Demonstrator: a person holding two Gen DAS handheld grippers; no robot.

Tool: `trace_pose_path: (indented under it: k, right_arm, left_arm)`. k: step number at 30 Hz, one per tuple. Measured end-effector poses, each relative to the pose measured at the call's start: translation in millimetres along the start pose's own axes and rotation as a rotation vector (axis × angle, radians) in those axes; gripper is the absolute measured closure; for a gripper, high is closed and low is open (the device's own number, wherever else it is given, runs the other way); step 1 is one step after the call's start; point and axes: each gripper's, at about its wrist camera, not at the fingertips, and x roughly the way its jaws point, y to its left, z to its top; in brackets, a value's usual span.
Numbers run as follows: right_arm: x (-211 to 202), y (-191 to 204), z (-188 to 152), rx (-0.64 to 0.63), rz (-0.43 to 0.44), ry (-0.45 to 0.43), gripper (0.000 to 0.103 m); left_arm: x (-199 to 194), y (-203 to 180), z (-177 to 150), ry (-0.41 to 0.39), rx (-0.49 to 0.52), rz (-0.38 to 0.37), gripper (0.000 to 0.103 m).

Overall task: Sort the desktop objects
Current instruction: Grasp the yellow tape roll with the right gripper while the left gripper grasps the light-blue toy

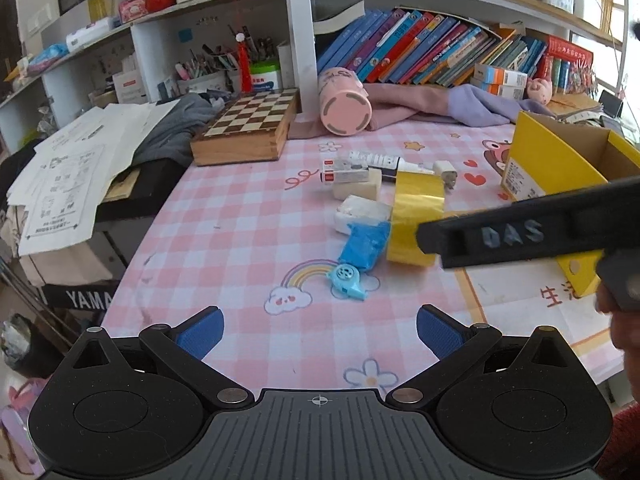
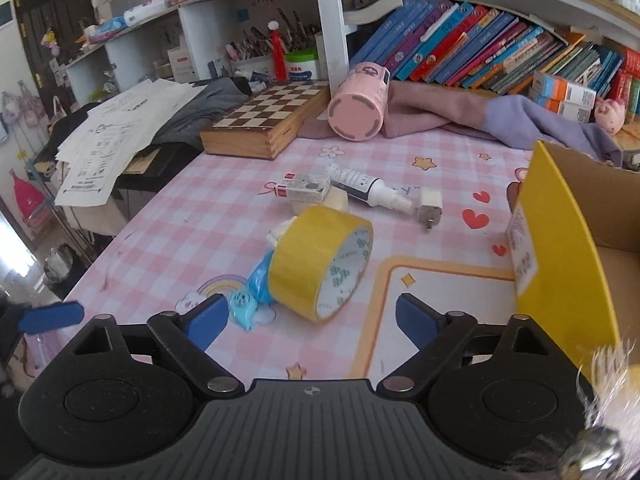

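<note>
Both grippers, left gripper (image 1: 319,334) and right gripper (image 2: 312,318), have fingers spread wide, empty; the right faces the yellow tape roll (image 2: 320,262), ready to grab it for the yellow box (image 2: 560,240).

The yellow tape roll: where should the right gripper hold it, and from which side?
Grip the yellow tape roll across its width, one finger on each flat face. It stands on edge, its open core facing right, so probably come from above with the open right gripper.

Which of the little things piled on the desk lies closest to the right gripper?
The yellow tape roll, standing on its edge just ahead of the open right gripper; the spray bottle and plug lie farther back.
</note>
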Motion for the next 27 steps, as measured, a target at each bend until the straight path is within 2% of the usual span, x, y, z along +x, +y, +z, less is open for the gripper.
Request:
trace_pose_path:
  k: [12,13,17,19,22,27]
  right_arm:
    - [64,7,31,0.043,-0.032,0.05,0.02]
    - [68,7,32,0.043,-0.039,0.055,0.023]
    - [69,-1,33,0.023,-0.061,0.065,0.051]
    - [62,-5,35,0.004,-0.068,0.048,0.059]
    - [53,-11,34,-0.04,-0.108,0.045,0.061]
    - [41,-28,31,-0.056,-0.155,0.049,0.061]
  left_arm:
    - [24,6,21,0.029,0.076,0.02,0.0]
    - [27,6,22,0.032,0.076,0.017,0.0]
    - [39,6,26,0.043,0.063,-0.007,0.0]
    - [46,5,28,0.043,0.05,-0.028,0.001]
    - [56,2,30,0.041,0.036,-0.06,0.002]
    - [78,-8,32,0.069,0.042,-0.094,0.012]
